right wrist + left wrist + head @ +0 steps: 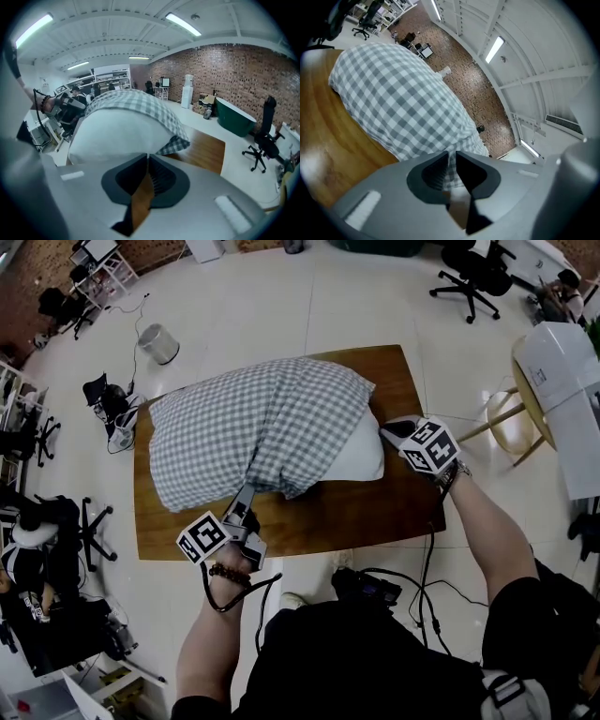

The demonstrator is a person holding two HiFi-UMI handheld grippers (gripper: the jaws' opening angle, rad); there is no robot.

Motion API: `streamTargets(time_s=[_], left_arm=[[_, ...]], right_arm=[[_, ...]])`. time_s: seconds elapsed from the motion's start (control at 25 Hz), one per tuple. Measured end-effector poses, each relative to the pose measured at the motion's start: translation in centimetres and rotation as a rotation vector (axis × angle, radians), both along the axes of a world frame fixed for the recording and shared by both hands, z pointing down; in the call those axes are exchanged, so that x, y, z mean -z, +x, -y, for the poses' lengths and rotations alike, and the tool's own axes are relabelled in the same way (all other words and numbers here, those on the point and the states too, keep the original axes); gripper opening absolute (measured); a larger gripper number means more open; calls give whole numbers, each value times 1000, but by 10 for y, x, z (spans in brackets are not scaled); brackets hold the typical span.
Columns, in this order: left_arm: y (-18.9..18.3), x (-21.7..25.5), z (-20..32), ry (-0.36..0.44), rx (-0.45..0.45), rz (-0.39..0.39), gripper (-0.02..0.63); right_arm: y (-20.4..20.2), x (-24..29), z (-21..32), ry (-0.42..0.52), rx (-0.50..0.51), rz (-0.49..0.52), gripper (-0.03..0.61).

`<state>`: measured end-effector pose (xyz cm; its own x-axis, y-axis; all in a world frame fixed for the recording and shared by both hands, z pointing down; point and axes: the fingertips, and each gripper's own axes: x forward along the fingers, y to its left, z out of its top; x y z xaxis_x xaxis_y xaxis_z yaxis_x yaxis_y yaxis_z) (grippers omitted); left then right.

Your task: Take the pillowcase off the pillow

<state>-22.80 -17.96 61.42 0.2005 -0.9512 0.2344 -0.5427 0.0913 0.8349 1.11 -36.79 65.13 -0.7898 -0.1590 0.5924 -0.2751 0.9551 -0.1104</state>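
Note:
A pillow lies on the wooden table (328,514), most of it inside a grey-and-white checked pillowcase (253,423). The bare white pillow (362,454) sticks out of the case's open end on the right. My left gripper (246,493) is at the front edge of the case, shut on a gathered fold of checked cloth that fills the narrow gap between its jaws (451,158). My right gripper (390,430) is at the pillow's right corner. Its jaws (146,157) are shut, the tips pinching the white pillow's edge (117,131); the pillowcase's (140,105) hem hangs just beyond.
A white bin (159,343) stands on the floor at the back left and office chairs (473,277) at the back right. A round wooden side table (525,399) with a white box (562,381) is close on the right. Cables (412,587) trail by my feet.

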Motion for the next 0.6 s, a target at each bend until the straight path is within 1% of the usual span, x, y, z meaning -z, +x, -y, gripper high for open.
streamTargets(time_s=[0.08,0.12,0.28,0.48,0.6], left_arm=[[10,6,-4,-5,-42,9,102],[14,11,-6,-3,-59,18,110],[29,40,-7,25,-116,75,111],[44,71,0,61,-167,143,115],[56,88,15,71,-203,188,120]], right_arm=[[4,7,-1,16,3,7,19],[8,10,0,15,4,13,36],[20,26,4,-5,-8,36,89],[28,30,-1,-17,-7,41,101],[28,30,0,-27,2,45,109]])
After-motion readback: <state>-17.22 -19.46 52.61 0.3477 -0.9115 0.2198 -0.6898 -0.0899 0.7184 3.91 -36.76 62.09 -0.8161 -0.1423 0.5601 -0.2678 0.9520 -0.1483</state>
